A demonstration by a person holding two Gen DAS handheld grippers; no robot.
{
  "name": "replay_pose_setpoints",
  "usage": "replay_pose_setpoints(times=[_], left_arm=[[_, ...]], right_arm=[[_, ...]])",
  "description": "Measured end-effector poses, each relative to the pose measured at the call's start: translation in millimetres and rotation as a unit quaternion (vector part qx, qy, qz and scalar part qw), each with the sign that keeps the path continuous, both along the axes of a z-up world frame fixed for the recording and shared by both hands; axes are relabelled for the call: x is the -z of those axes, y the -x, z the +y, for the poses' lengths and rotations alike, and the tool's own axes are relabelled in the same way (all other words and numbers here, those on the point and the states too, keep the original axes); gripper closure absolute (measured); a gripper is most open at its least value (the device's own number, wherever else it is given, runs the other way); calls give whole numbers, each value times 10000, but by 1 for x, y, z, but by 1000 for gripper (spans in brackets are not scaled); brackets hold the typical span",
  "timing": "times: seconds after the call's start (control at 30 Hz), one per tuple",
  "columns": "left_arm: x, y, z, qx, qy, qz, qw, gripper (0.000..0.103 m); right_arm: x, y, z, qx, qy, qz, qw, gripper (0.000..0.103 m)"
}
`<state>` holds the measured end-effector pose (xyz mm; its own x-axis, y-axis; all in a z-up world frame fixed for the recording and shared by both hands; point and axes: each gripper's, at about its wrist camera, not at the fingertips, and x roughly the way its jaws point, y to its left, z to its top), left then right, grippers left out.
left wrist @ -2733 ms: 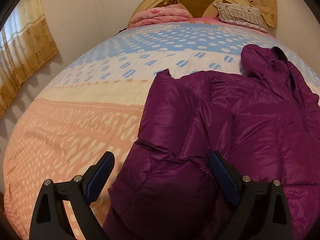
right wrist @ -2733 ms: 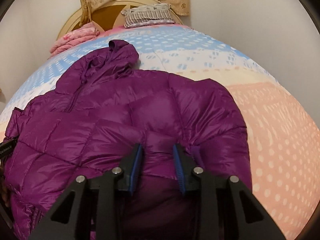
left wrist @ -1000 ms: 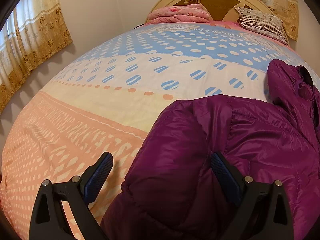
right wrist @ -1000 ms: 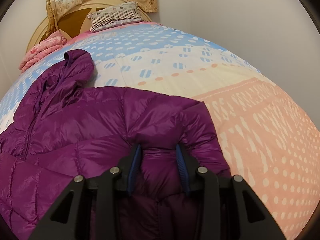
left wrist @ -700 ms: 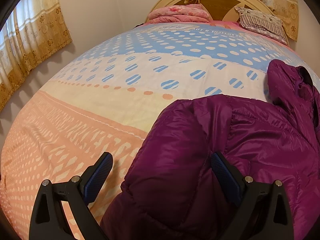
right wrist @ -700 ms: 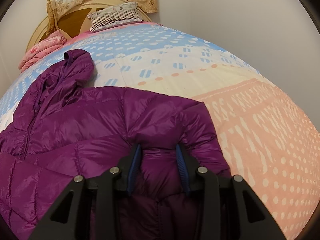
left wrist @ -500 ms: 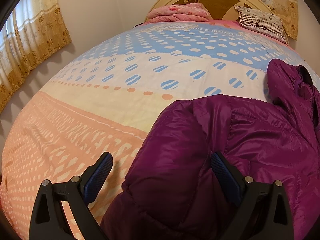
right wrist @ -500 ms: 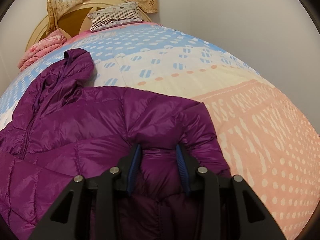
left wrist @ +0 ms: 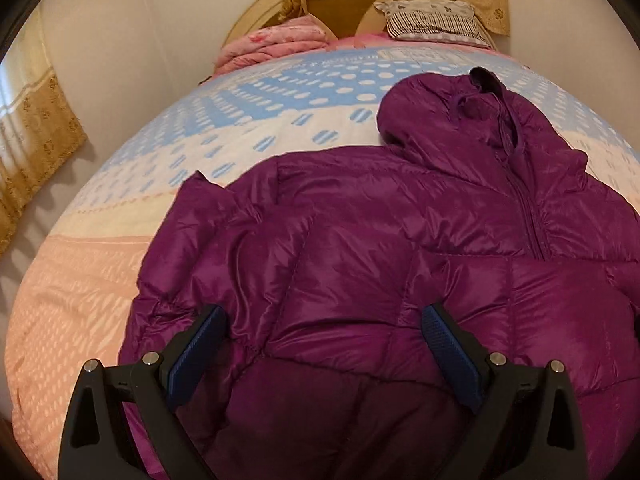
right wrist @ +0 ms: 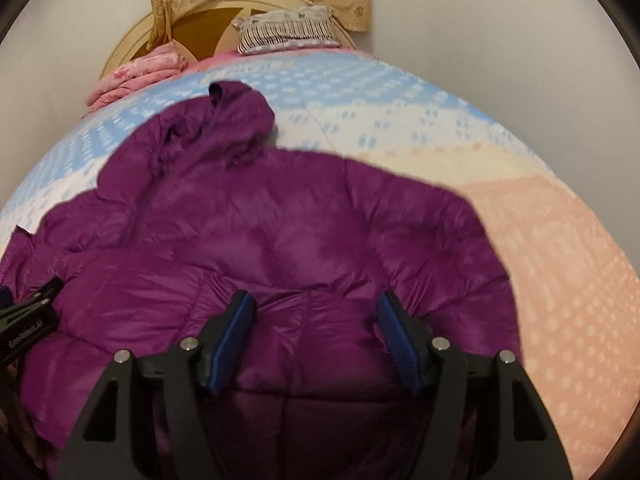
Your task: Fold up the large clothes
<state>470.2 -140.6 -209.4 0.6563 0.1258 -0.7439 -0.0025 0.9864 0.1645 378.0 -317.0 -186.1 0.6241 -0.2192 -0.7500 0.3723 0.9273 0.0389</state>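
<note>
With the purple down jacket point(left wrist: 360, 248) spread front-up on the bed point(left wrist: 80, 320) and both sleeves already folded in, bring left tool point(left wrist: 320, 344) and right tool point(right wrist: 316, 328), each gaping wide and holding nothing, down onto the near hem. Pinch deep through slippery layers, then lift evenly toward the hood point(left wrist: 460, 120).

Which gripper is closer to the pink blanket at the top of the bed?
Left, probably. The left gripper is on the pink blanket's side of the purple jacket; the right gripper is across it.
</note>
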Motion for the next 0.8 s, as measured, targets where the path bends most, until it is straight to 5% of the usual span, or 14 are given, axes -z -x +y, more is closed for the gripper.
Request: replay_pose_setpoints(times=[0.8], left_arm=[[5, -4, 6, -31, 191, 94, 9998, 1]], right_arm=[[4, -5, 13, 51, 444, 187, 9988, 33]])
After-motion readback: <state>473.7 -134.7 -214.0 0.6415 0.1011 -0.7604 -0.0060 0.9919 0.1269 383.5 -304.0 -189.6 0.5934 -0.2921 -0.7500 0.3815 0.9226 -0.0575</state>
